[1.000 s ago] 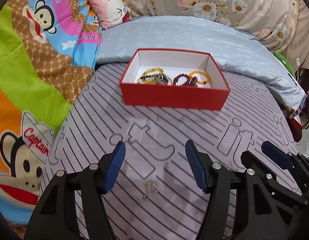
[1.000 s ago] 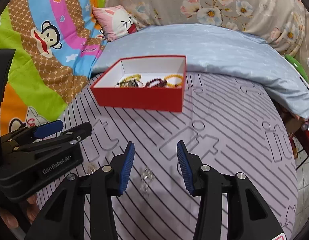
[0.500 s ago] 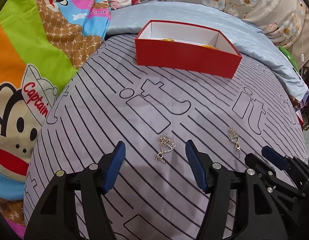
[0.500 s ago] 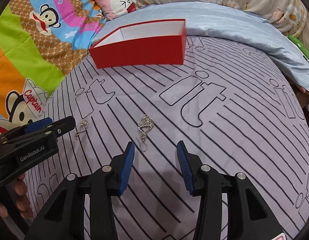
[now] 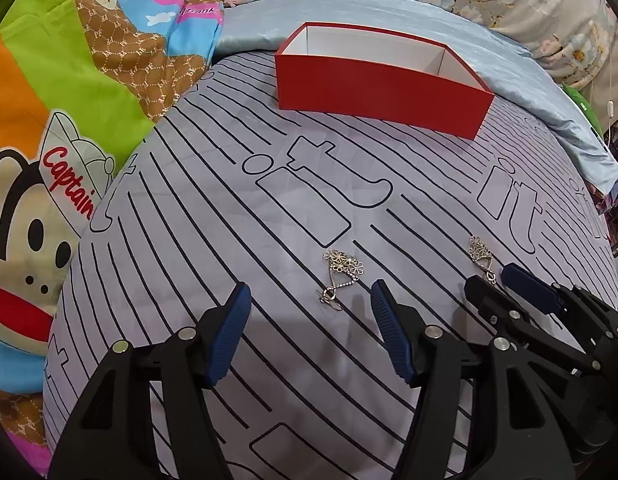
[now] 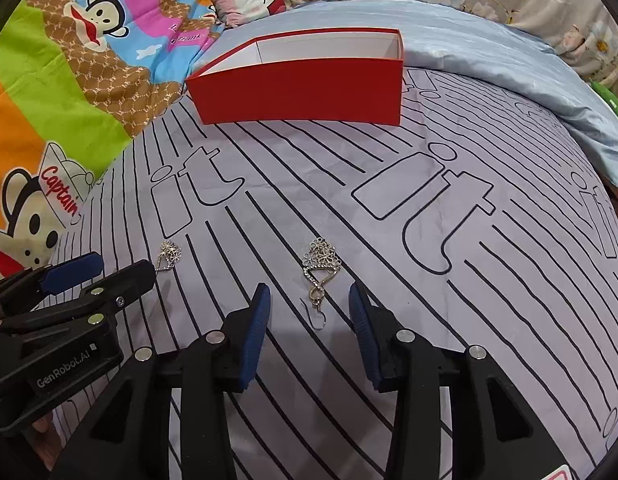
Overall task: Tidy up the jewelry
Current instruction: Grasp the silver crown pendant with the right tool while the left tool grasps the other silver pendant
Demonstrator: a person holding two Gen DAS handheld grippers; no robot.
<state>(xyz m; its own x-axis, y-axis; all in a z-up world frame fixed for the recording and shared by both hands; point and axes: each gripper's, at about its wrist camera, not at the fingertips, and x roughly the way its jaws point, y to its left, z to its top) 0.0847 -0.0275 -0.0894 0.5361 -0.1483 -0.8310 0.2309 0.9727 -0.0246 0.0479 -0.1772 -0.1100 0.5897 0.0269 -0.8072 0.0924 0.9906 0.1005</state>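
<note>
You get bright, even indoor light and sharp focus; soft shadows sit under the fingers (image 5: 229, 332), and fisheye bending darkens the corners.

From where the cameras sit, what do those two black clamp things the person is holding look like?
Both are matte black plastic. The left gripper and right gripper each have two fingers faced with ribbed dark-blue pads and round silver pivot pins. The left one's body carries white "GenRobot.AI" lettering. No cables or sleeves show.

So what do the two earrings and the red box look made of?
Left earring and right earring: silver-toned metal, apparently; shiny openwork flowers, thin wire hooks, possibly tiny stones. Red box: likely matte cardboard; thin straight walls, white inside.
</note>
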